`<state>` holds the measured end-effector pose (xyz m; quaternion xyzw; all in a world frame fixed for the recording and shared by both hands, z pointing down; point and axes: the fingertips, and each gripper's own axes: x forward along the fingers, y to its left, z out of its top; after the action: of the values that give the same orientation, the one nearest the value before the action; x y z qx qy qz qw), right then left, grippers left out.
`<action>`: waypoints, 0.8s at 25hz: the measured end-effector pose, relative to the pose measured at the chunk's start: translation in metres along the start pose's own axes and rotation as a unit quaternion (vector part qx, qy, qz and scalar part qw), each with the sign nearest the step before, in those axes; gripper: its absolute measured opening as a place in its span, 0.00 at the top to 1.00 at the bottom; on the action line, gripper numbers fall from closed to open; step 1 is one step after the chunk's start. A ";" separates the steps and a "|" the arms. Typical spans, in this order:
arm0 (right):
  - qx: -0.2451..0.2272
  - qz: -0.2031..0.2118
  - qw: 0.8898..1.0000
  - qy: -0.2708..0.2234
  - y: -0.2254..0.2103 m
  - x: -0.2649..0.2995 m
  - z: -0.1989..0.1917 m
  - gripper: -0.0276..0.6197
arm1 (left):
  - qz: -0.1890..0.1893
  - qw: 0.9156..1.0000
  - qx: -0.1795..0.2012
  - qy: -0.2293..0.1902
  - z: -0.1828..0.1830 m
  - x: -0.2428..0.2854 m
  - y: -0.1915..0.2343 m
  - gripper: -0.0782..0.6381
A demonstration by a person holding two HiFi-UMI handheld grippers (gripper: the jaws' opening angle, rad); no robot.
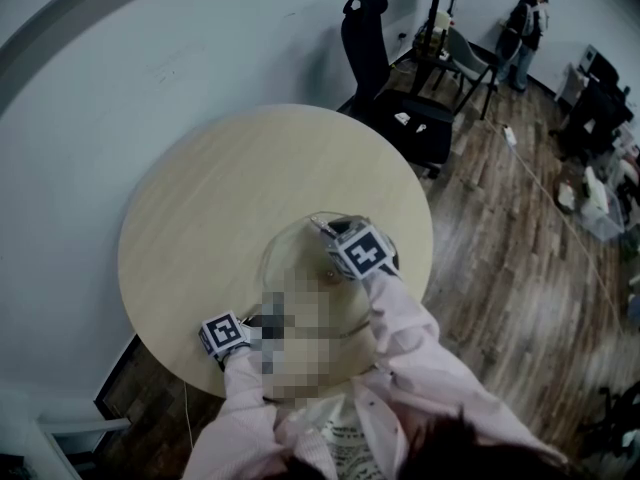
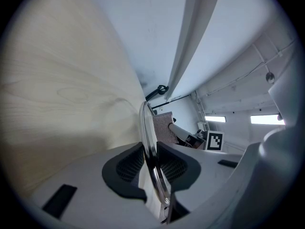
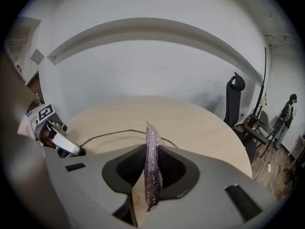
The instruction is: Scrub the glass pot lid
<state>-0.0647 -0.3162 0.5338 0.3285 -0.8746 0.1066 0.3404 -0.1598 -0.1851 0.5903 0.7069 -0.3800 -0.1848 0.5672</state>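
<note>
Spreading under the glass pot lid (image 1: 295, 253): the round table (image 1: 200, 208). Clamping the lid's near-left rim edge-on in the left gripper (image 2: 150, 162) jaws. Pinching a purple scrub pad (image 3: 151, 144) in the right gripper (image 3: 152, 168) jaws over the lid's far-right part, glass lying just below and ahead. Seeing nothing in between; chair (image 1: 365, 38) standing well beyond the lid.

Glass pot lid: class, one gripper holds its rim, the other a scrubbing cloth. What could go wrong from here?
1. The left gripper clamps the round glass pot lid only at its metal rim; scrubbing pressure may twist it loose.
2. The right gripper pinches the purple mesh scrubbing cloth edge-on, so it may pull out.
3. The lid is near the edge of the round pale wooden table; a slip could drop it.
</note>
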 end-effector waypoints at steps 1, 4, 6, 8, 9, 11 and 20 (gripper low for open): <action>0.000 0.001 1.000 0.000 0.002 0.001 0.000 0.82 | 0.000 1.000 0.003 0.000 0.000 0.000 0.000 0.78; -0.003 0.004 1.000 0.003 0.006 0.003 -0.001 0.82 | -0.002 1.000 0.012 0.002 0.001 0.001 -0.001 0.78; -0.003 0.006 1.000 0.004 0.009 0.005 -0.001 0.82 | 0.000 1.000 0.002 -0.001 0.000 0.002 0.001 0.78; -0.004 0.006 1.000 0.004 0.010 0.006 0.000 0.82 | 0.000 1.000 -0.001 -0.002 0.001 0.002 0.002 0.78; -0.004 0.005 1.000 0.005 0.011 0.007 0.000 0.82 | 0.000 1.000 -0.001 -0.002 0.001 0.002 0.002 0.78; -0.004 0.008 1.000 0.006 0.015 0.009 0.001 0.82 | 0.000 1.000 0.000 -0.002 0.002 0.002 0.002 0.78; -0.001 0.012 1.000 0.008 0.024 0.011 0.001 0.82 | -0.008 1.000 0.002 -0.005 0.003 0.003 -0.002 0.78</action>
<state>-0.0868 -0.3036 0.5412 0.3163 -0.8758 0.1127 0.3467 -0.1596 -0.1894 0.5878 0.7104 -0.3774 -0.1921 0.5621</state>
